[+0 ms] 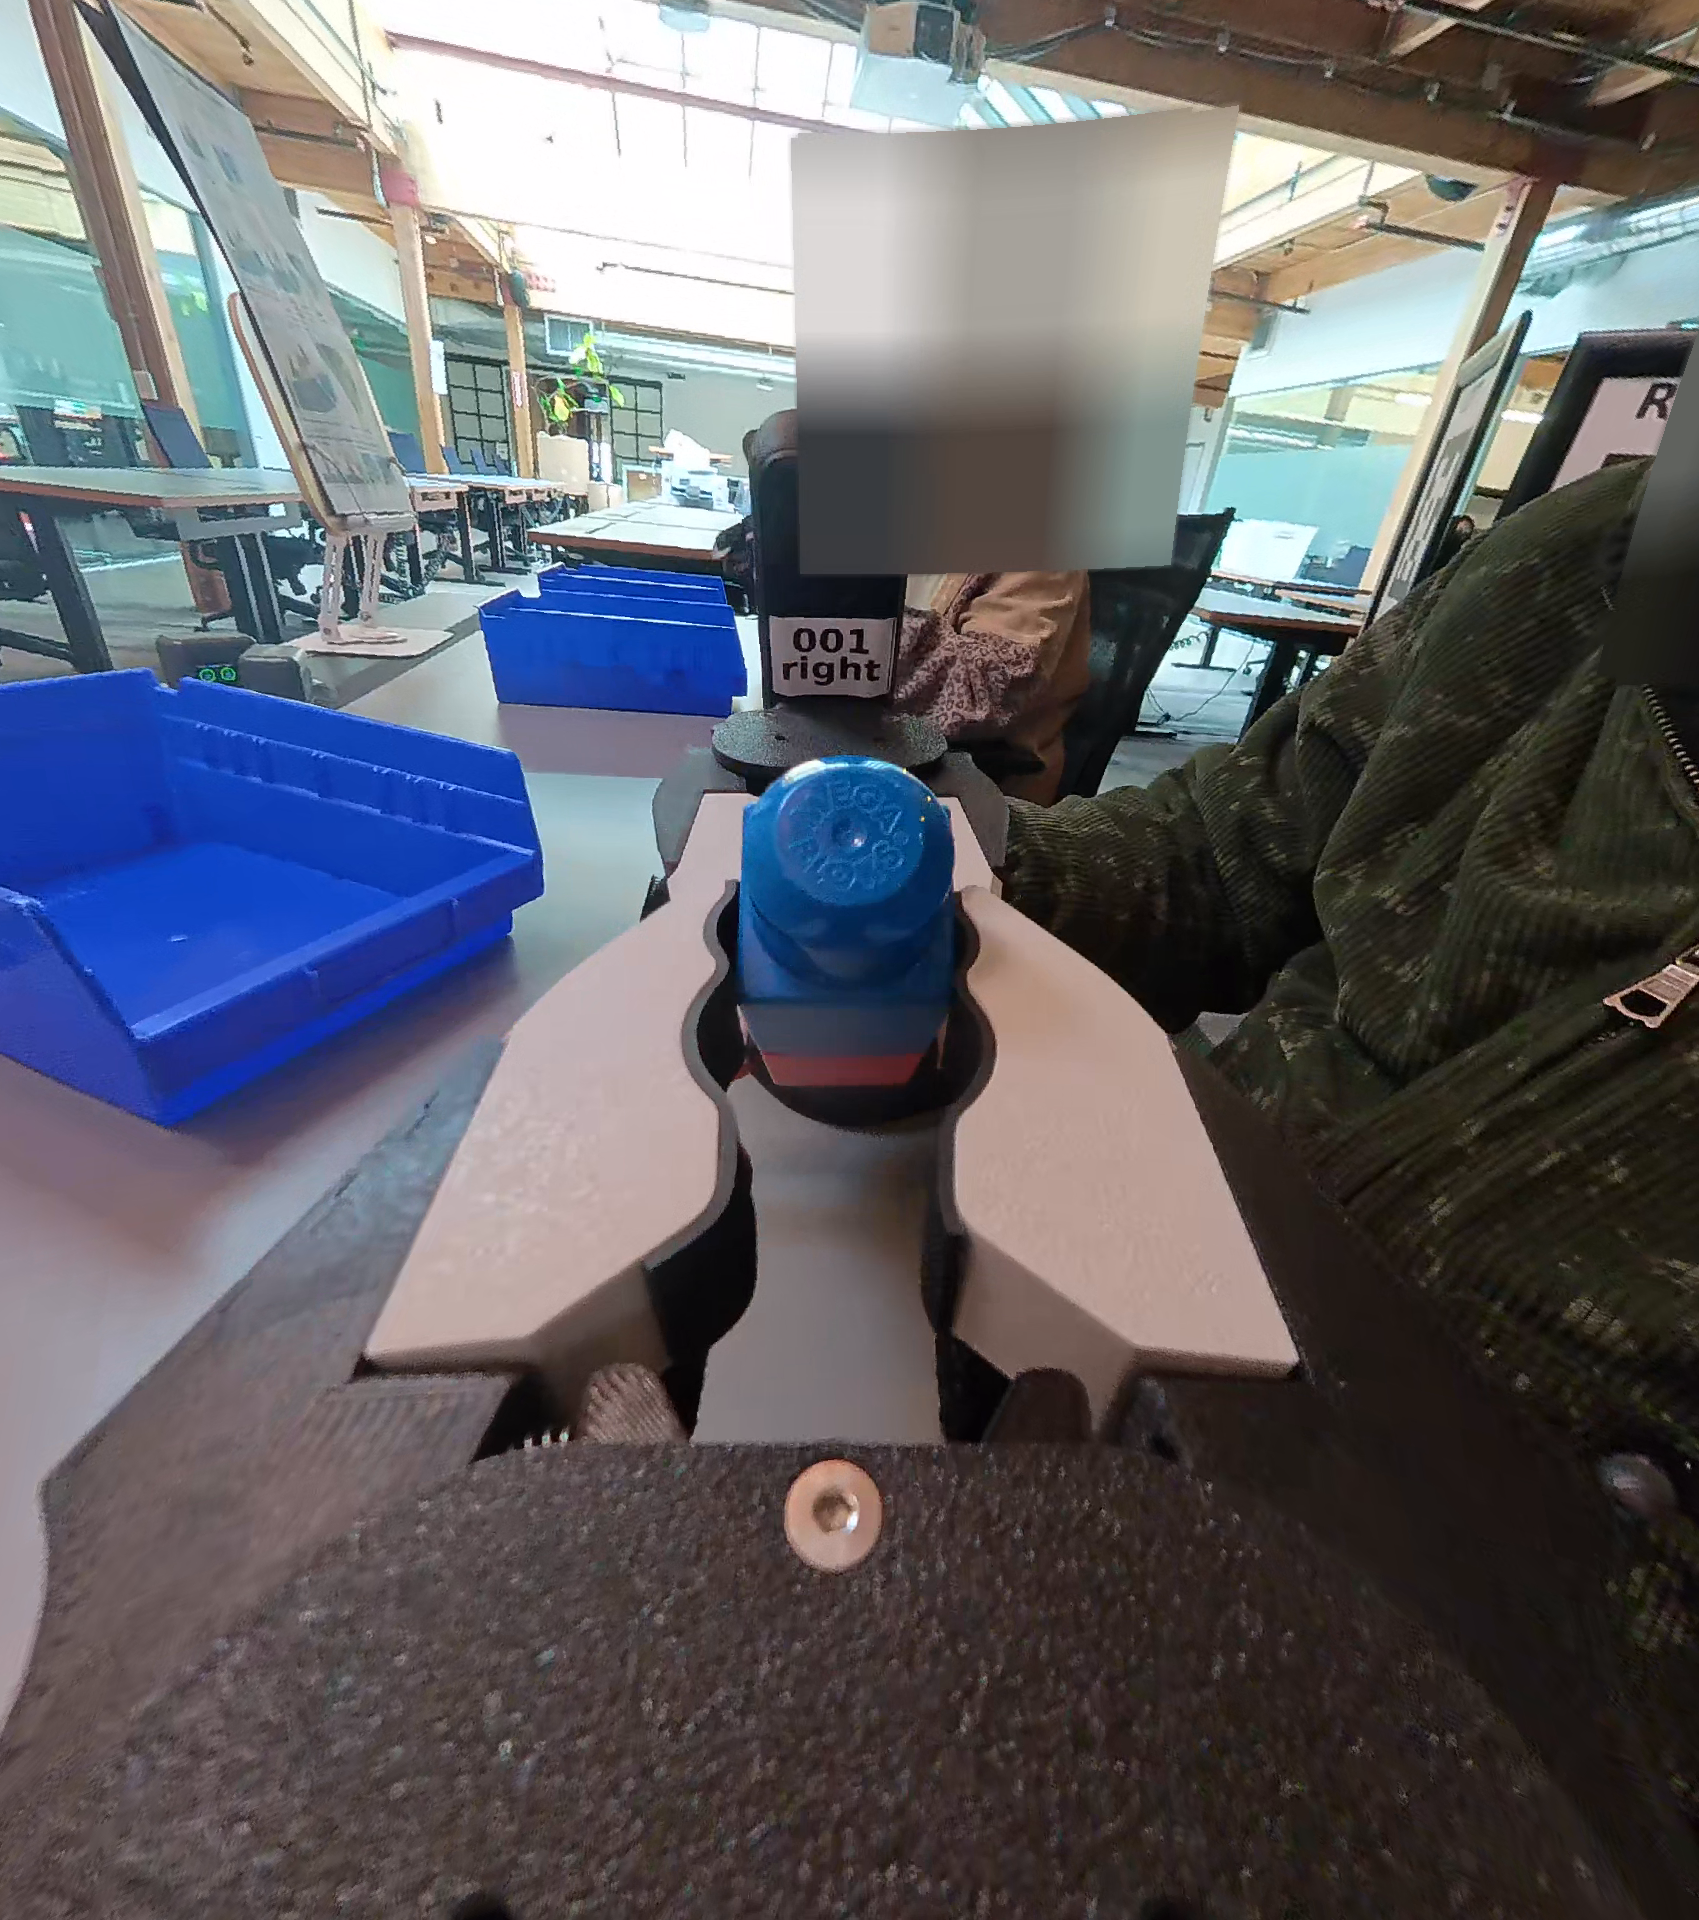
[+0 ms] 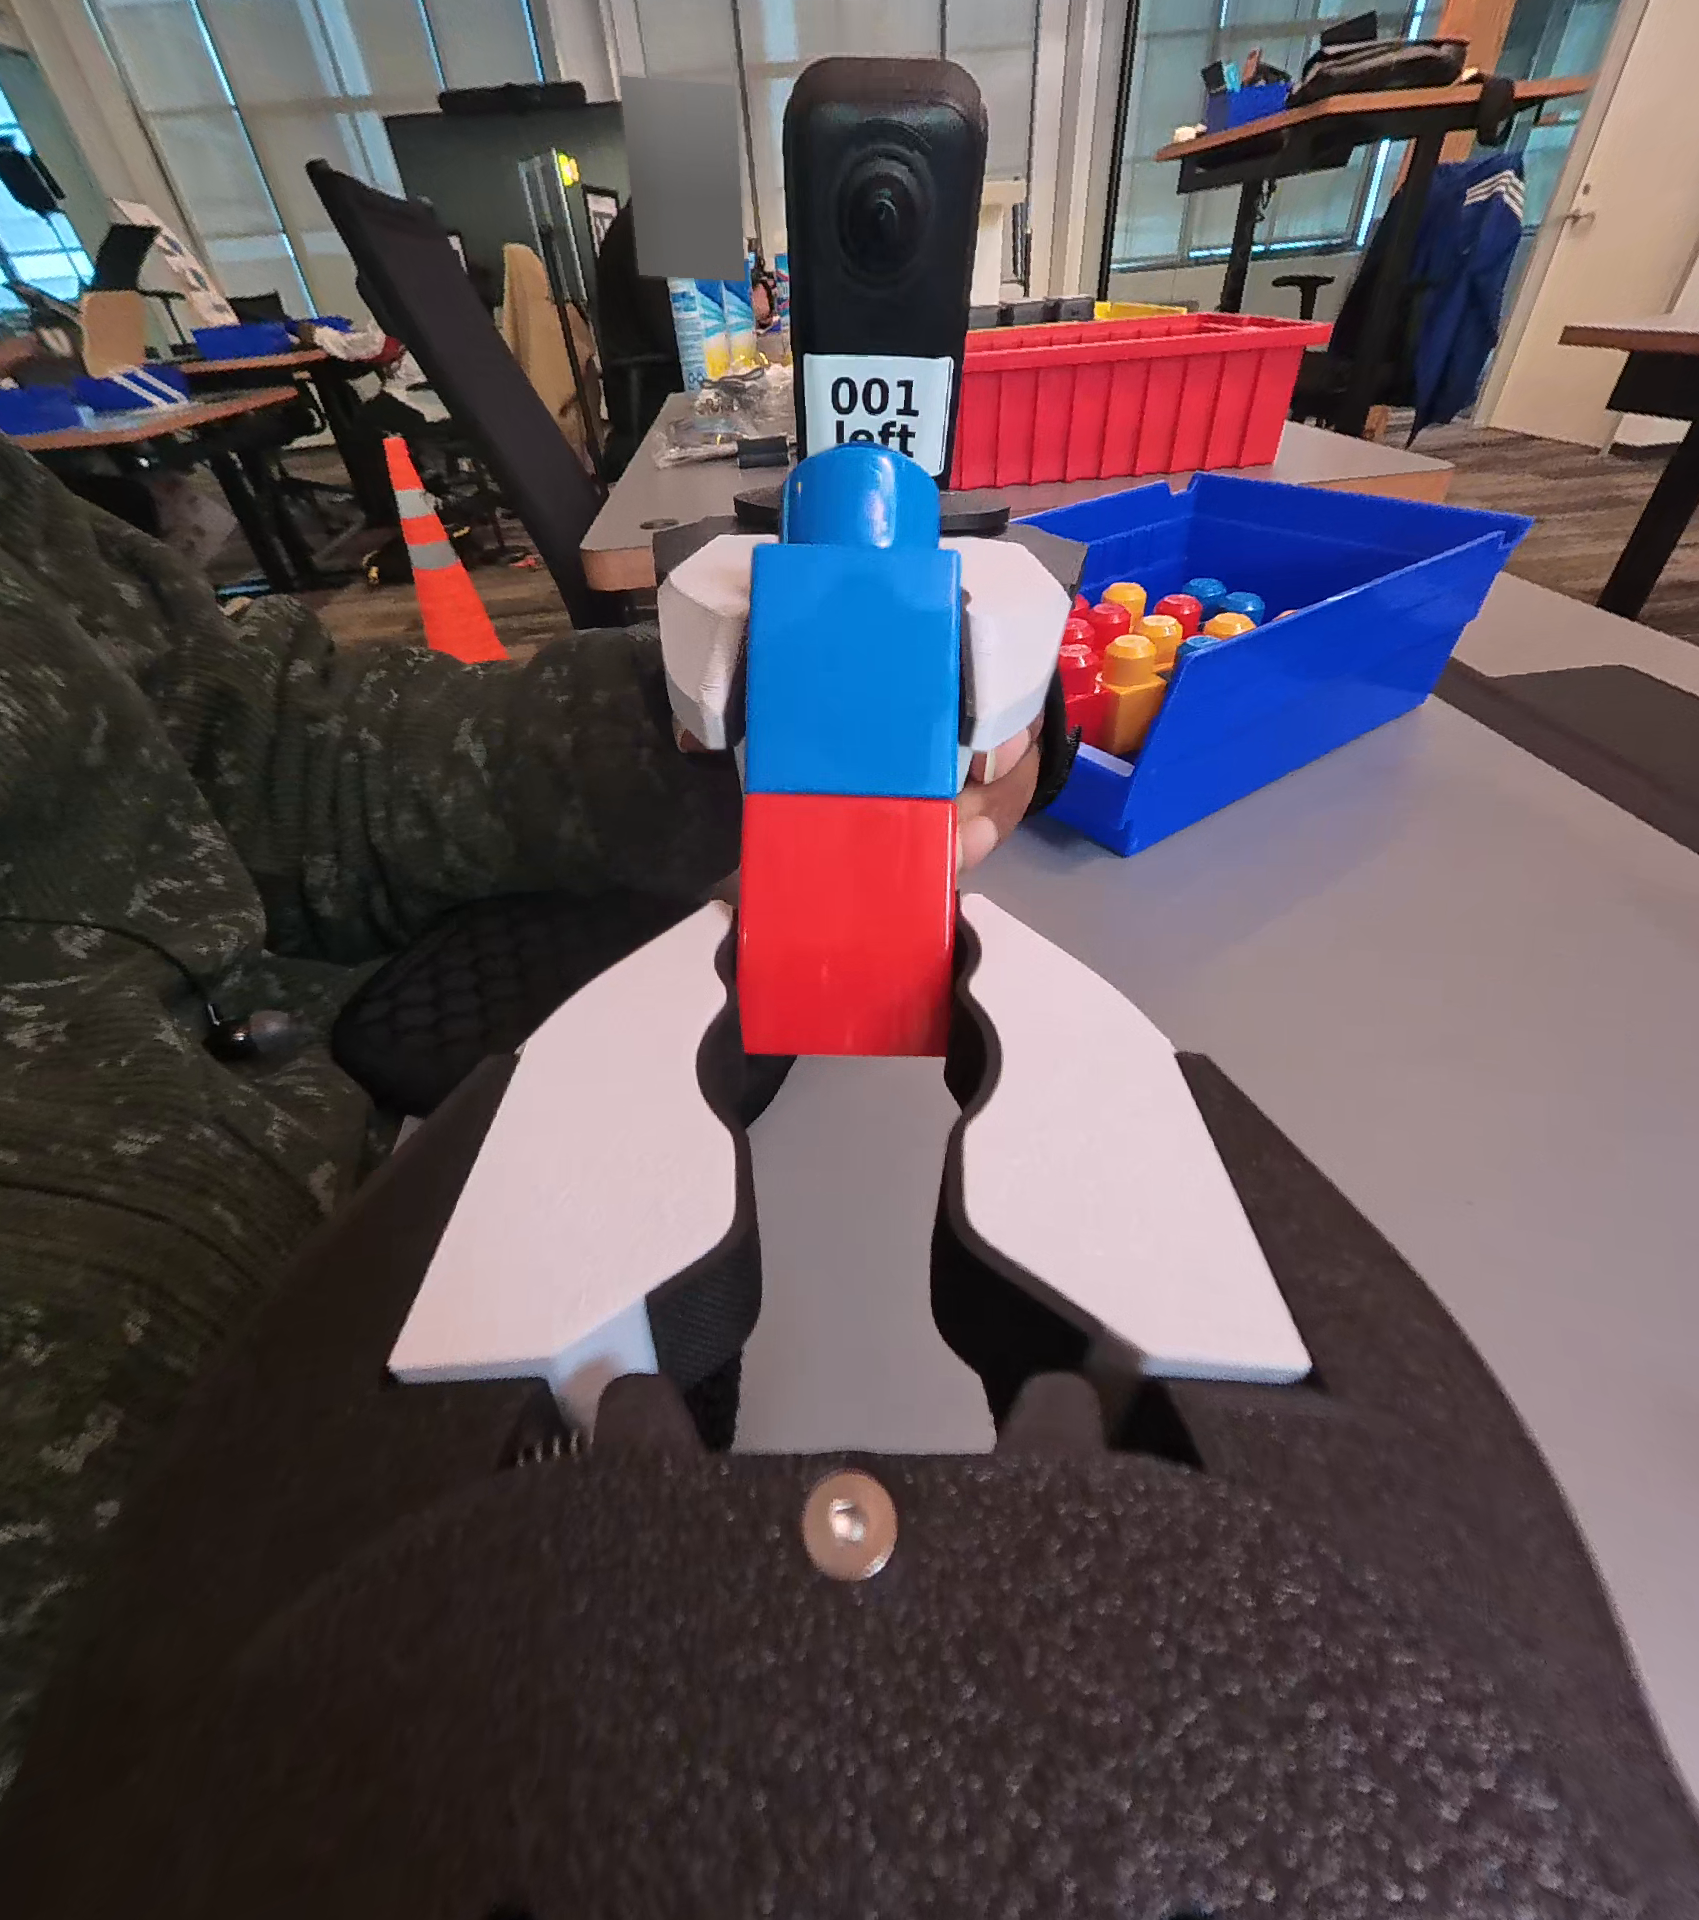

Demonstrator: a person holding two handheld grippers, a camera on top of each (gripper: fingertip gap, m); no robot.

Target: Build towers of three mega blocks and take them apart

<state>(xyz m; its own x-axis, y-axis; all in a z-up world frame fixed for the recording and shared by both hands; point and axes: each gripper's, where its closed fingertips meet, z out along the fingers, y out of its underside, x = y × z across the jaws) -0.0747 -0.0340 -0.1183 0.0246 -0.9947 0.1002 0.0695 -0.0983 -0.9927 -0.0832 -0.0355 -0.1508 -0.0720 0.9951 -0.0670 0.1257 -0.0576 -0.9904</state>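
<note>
Two joined blocks are hanging above the worktop [image 2: 1344,1039], the right gripper [image 2: 850,977] fingers pinching the red block [image 2: 845,925] and the left gripper [image 1: 840,935] fingers pinching the blue block [image 2: 850,665]; light, rigid, glossy plastic, best gripped on flat sides.

Left gripper [image 1: 840,997] fingers [image 1: 616,1039] clamp a blue block [image 1: 840,904]; empty blue bin [image 1: 201,883] sits left.

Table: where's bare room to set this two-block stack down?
Free: the grey table right of the right gripper, before the block bin; also in front of the empty bin. Crowded: the block bin, and the middle, where both grippers hold the stack.
</note>
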